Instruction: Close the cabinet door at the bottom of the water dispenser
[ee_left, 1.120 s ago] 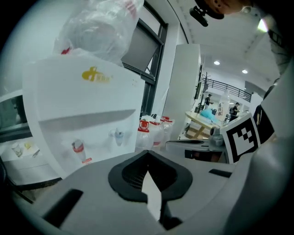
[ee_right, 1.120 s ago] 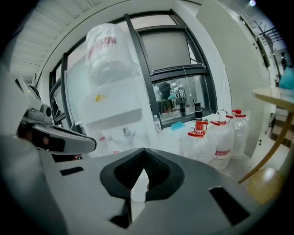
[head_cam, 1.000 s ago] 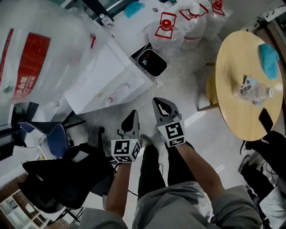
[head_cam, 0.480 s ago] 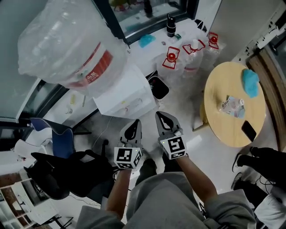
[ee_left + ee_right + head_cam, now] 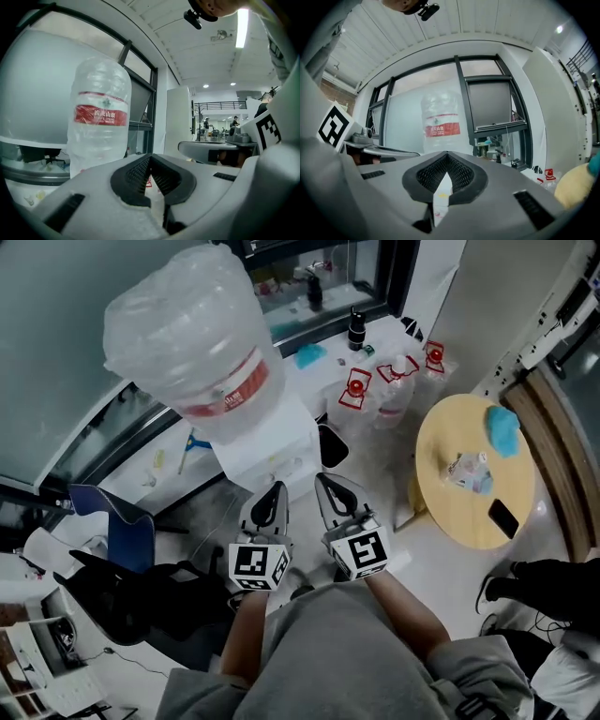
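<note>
Seen from above, a white water dispenser [image 5: 270, 452] carrying a large water bottle [image 5: 187, 343] stands just ahead. The left hand-held gripper [image 5: 273, 495] and right hand-held gripper [image 5: 330, 486] hover before it, both pinched closed and empty. Its bottom cabinet door is out of sight, so reaching low and pushing flat near the door's free edge would likely work best.

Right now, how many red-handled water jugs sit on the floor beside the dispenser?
3 red-handled jugs: one nearest the dispenser, one in the middle, one farthest right. Others may be hidden behind the dispenser.

Floor [image 5: 427, 554] with dispenser [image 5: 272, 442], table [image 5: 469, 502], jugs [image 5: 358, 395]
</note>
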Action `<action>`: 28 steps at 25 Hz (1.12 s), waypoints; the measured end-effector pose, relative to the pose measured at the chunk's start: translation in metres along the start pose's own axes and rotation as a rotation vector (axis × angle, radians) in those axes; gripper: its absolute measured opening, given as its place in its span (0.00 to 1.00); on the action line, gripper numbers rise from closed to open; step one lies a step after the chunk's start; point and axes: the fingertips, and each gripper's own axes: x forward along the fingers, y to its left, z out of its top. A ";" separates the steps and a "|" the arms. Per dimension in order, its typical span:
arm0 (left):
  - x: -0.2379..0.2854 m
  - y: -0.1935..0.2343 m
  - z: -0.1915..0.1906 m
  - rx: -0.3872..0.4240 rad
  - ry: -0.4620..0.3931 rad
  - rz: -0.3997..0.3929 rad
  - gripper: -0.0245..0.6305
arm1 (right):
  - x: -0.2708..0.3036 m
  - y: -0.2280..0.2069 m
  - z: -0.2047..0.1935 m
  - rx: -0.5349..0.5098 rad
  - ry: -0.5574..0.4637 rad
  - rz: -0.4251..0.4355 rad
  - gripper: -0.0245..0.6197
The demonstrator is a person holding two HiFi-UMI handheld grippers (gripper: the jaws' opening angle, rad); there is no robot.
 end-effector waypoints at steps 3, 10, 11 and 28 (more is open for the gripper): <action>-0.015 0.002 0.016 0.015 -0.034 -0.001 0.05 | -0.003 0.015 0.014 -0.015 -0.025 0.015 0.05; -0.029 0.007 0.033 0.054 -0.083 -0.002 0.05 | 0.001 0.026 0.021 -0.031 -0.056 0.019 0.05; -0.030 0.008 0.034 0.053 -0.088 -0.002 0.05 | 0.001 0.028 0.022 -0.033 -0.059 0.019 0.05; -0.057 0.016 0.041 0.074 -0.120 -0.021 0.05 | 0.000 0.054 0.027 -0.054 -0.087 -0.003 0.05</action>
